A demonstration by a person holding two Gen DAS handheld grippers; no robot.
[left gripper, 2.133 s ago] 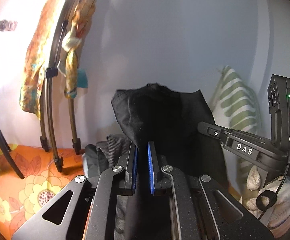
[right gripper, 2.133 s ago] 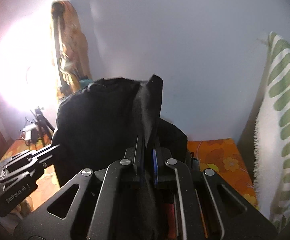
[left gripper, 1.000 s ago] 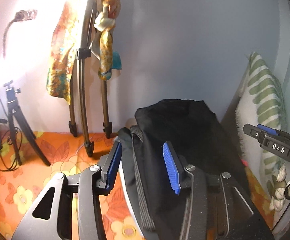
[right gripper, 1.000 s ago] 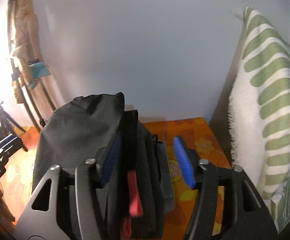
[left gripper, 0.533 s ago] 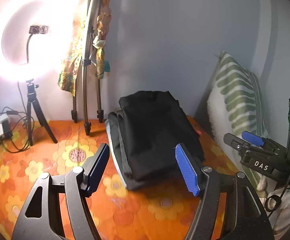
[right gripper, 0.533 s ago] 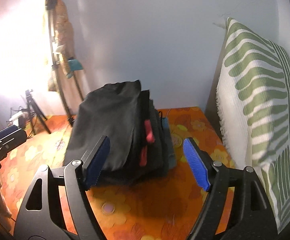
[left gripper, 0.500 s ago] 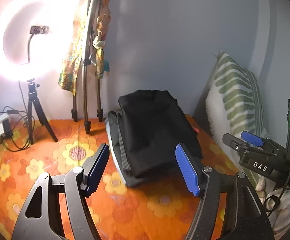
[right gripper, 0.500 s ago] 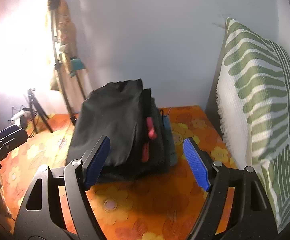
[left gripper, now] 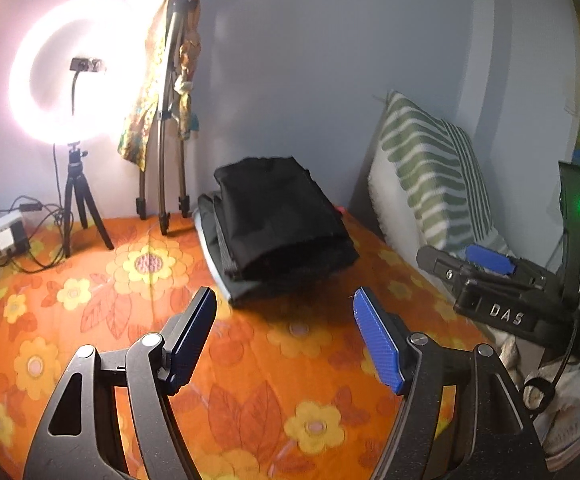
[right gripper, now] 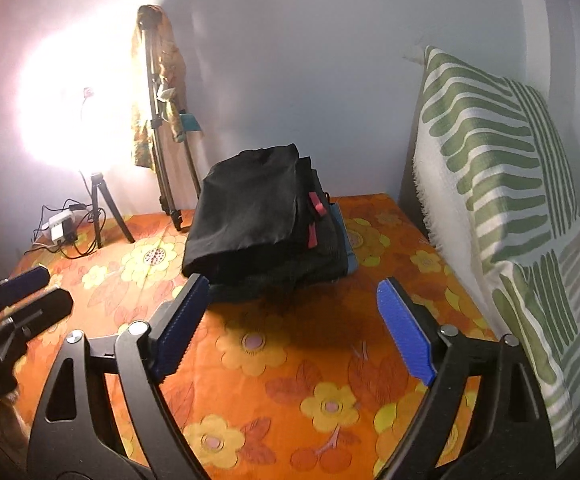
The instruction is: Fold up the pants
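Both sets of jaws spread wide and holding nothing, left gripper (left gripper: 284, 336) and right gripper (right gripper: 293, 324) hovering over the orange floral bedspread (right gripper: 329, 360), apart from the folded black pants (right gripper: 258, 216). Resting atop a stack of folded clothes (left gripper: 226, 264) near the wall; could slump sideways if nudged, being loosely piled. Long axis running from grippers toward wall.

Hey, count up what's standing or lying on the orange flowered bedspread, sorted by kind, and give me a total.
Stack of folded clothes, black pants on top: 1
Green-striped pillow: 1
Ring light on small tripod: 1
Tall tripod draped with cloth: 1
White power adapter: 1
Total: 5
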